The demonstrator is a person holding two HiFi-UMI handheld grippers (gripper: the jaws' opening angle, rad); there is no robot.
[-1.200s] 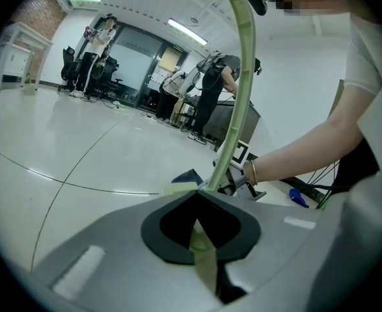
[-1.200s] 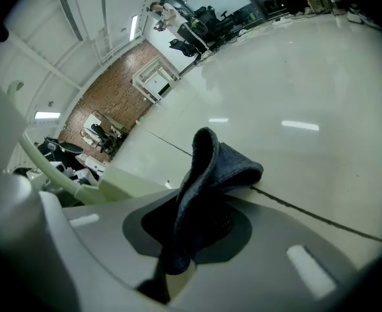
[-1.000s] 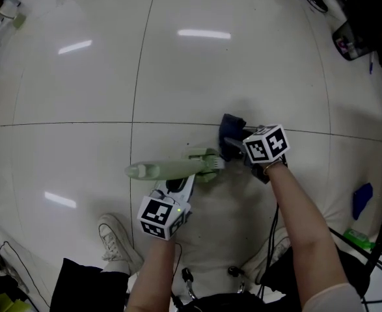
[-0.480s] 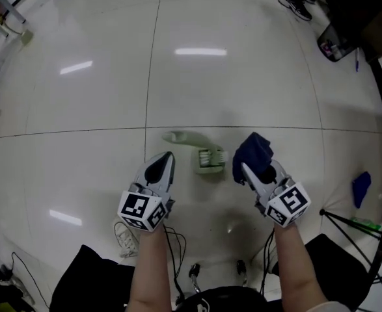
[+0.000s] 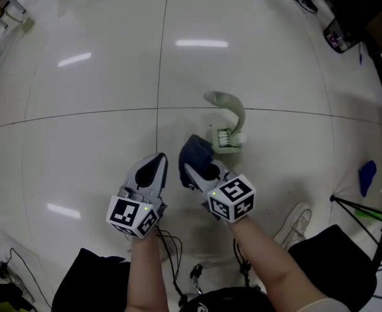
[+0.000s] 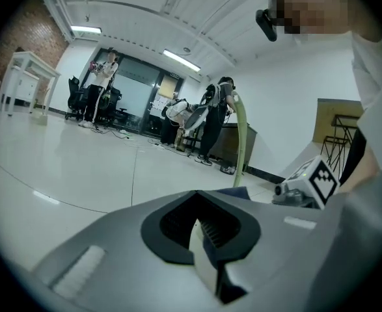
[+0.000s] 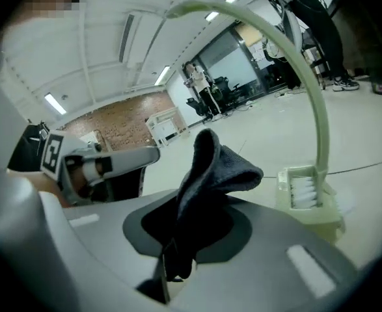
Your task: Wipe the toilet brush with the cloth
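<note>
The pale green toilet brush (image 5: 230, 112) stands in its square holder (image 5: 228, 143) on the floor, its curved handle arching up. My right gripper (image 5: 191, 166) is shut on a dark blue cloth (image 5: 196, 151), just left of the holder and apart from it. In the right gripper view the cloth (image 7: 211, 164) bunches above the jaws, with the brush handle (image 7: 311, 90) and bristles (image 7: 304, 192) at right. My left gripper (image 5: 157, 162) is shut on nothing, close beside the right one. In the left gripper view the handle (image 6: 241, 142) rises beyond the jaws.
White tiled floor (image 5: 80, 77) all round. The person's shoe (image 5: 296, 221) is at the lower right, with a blue object (image 5: 368, 176) and dark stand legs (image 5: 366, 207) at the right edge. Other people and desks (image 6: 106, 83) are far off in the room.
The left gripper let go of the brush handle a second ago and drew back. The brush now stands in its holder. The right gripper with the cloth moved left, next to the left gripper.
</note>
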